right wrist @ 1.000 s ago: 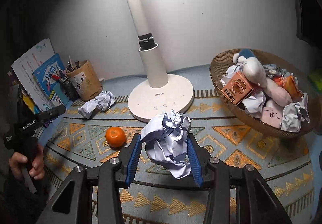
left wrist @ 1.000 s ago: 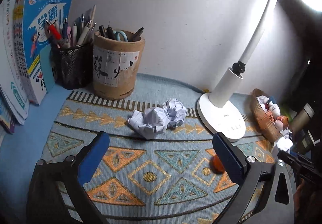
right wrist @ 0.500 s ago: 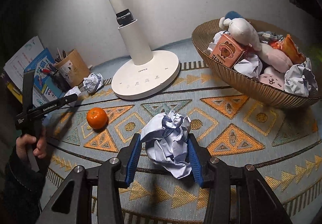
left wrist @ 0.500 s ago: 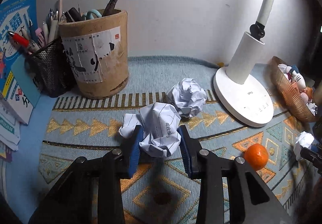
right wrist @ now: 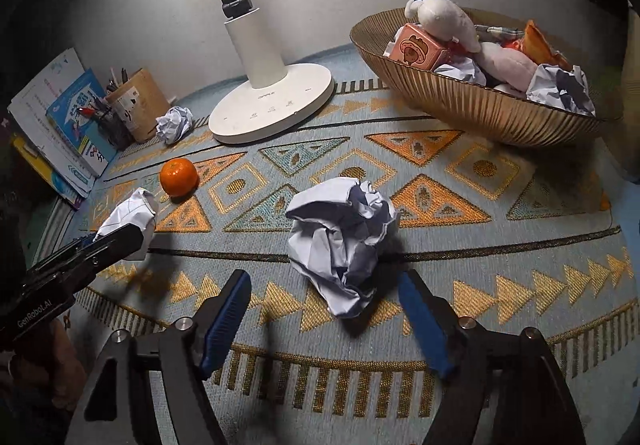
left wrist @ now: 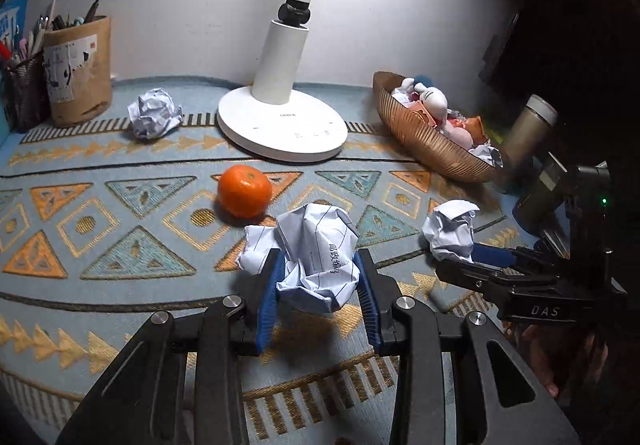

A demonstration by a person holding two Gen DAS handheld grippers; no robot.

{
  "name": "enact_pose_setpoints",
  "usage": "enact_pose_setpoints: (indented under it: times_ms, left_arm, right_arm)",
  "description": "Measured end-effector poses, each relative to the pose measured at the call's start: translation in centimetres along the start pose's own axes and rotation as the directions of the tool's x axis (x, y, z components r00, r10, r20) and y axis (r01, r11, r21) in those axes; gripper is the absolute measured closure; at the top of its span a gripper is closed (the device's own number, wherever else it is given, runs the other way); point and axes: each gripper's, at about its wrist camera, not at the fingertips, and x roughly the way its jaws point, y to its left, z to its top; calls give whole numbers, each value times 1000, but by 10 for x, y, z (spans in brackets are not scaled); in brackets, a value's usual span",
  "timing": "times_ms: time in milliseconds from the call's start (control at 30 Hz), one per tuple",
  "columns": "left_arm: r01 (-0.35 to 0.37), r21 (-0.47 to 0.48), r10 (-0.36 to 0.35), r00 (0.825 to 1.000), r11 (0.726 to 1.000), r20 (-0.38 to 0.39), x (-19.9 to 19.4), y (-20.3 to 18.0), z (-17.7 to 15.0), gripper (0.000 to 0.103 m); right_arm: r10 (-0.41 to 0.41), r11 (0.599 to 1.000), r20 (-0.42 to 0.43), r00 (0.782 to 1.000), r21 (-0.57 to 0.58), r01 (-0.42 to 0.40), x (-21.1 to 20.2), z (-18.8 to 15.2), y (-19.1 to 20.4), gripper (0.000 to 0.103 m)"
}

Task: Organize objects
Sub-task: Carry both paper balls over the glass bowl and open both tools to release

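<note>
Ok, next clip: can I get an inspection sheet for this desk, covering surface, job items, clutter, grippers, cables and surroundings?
Surface: patterned mat in blue and orange covers the desk.
Job's things: lined paper ball clamped in the left gripper; plain paper ball lying on the mat; third paper ball near the pen pots; basket already holding paper, plush toys and a small box.
Clutter: orange, desk lamp, pen pots, books, flask.
Grippers: left gripper shut on the lined ball; right gripper jaws opening, plain ball released between them.
Cables: nothing seen.
Surroundings: white wall; dark at the right.
</note>
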Motion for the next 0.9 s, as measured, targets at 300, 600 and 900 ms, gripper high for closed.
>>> enact_pose_setpoints:
  times_ms: [300, 600, 900]
  left_arm:
    - [-20, 6, 20, 1000, 1000, 7, 6, -4, -8, 70]
    - [5, -15, -5, 1000, 1000, 3, 7, 1, -7, 70]
    - [-7, 4, 7, 1000, 1000, -6, 8, -4, -7, 70]
  right_arm:
    - [28, 995, 19, 999, 93, -29, 6, 9, -3, 23]
    - [-58, 997, 29, 998, 53, 57, 16, 13, 15, 54]
    - [-10, 995, 125, 992, 97, -2, -8, 10, 3, 69]
